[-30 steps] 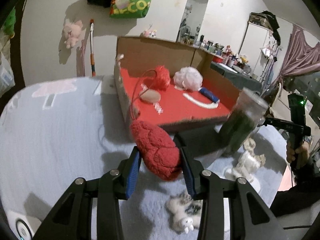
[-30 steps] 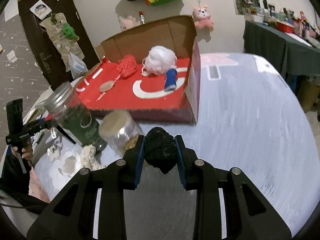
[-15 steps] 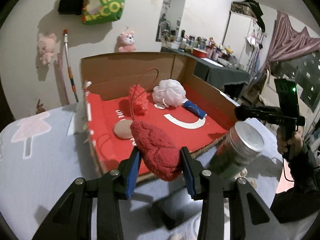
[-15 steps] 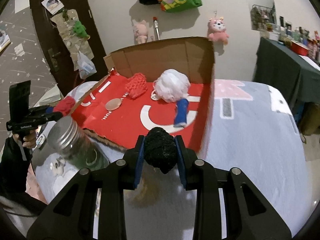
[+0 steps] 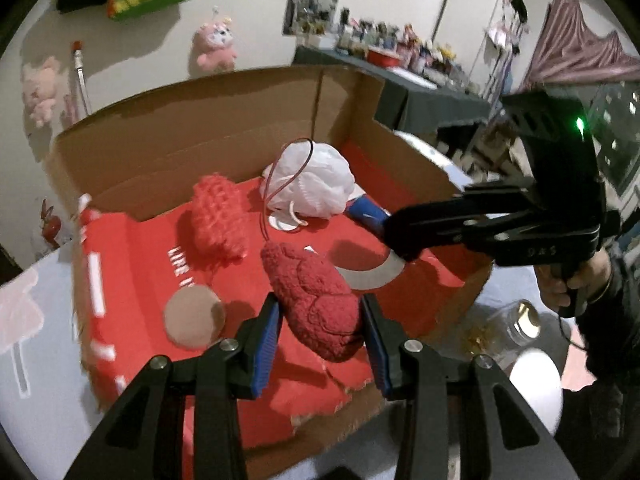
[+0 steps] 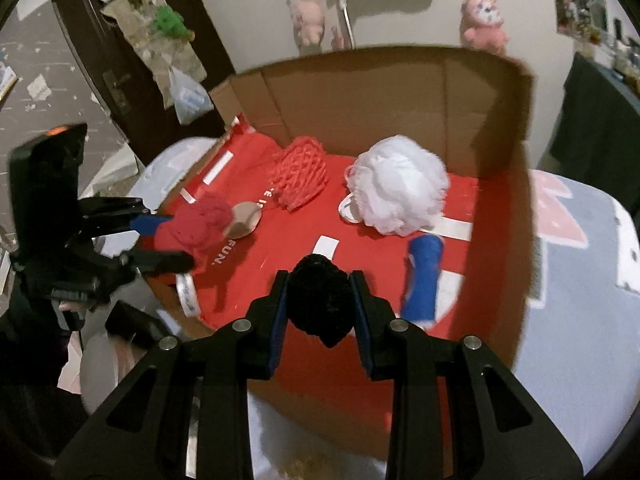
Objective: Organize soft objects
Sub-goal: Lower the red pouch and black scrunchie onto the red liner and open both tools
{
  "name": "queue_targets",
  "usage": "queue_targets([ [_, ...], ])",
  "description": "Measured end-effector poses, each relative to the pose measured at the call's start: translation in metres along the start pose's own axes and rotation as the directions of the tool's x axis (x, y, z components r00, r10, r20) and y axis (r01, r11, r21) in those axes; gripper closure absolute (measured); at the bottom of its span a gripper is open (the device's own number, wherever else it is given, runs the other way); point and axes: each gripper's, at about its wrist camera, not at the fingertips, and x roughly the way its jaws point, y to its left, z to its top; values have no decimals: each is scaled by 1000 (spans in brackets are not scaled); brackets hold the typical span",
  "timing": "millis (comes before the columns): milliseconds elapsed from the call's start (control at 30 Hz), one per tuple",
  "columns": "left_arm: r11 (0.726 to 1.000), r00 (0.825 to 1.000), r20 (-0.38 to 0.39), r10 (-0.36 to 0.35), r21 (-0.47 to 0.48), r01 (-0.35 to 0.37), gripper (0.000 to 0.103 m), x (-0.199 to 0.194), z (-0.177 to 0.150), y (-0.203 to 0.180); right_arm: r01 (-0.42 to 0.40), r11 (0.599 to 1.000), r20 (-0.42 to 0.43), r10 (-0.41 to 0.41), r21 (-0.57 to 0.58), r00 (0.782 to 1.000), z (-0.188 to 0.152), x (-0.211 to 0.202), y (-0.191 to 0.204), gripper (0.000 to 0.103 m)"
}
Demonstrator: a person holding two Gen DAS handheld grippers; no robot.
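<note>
Left hand-held gripper (image 5: pixel 320 332) pinching a red knitted soft toy (image 5: pixel 316 300) between blue pads, carried above the near-left part of the cardboard box (image 5: pixel 200 136) and not yet touching its red floor; presumably held high to clear the torn front edge before setting down. Beside it on the floor: a tan round pad (image 5: pixel 195 316), then a coral mesh puff (image 5: pixel 220 220), placed toward the back wall, likely to keep the front free for newcomers. Farther right, a white bath pouf (image 6: pixel 400 190) and a blue roll (image 6: pixel 424 280), just beside each other. Right hand-held gripper (image 6: pixel 320 308) clamped on a black fuzzy ball (image 6: pixel 320 296), poised over the box's front middle. Probably both about to drop their loads into open red space. On the grey table (image 6: pixel 580 320), nothing soft visible.
</note>
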Motion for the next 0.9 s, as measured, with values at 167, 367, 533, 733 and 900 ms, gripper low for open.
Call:
queue_targets([
  [167, 998, 996, -85, 11, 62, -6, 61, 29, 17, -4, 33, 999, -99, -31, 19, 995, 19, 33, -6, 75],
  [367, 997, 988, -152, 33, 73, -23, 61, 56, 24, 8, 44, 998, -163, -35, 50, 986, 26, 57, -12, 75],
  [533, 998, 985, -172, 32, 64, -21, 61, 68, 23, 20, 42, 997, -207, -27, 68, 978, 31, 71, -16, 75],
  [733, 997, 982, -186, 28, 76, -14, 60, 75, 24, 28, 53, 995, -234, -31, 85, 972, 33, 79, -22, 75],
  [900, 996, 982, -184, 29, 88, -13, 59, 71, 23, 28, 44, 993, -245, -16, 113, 969, 33, 81, -27, 74],
])
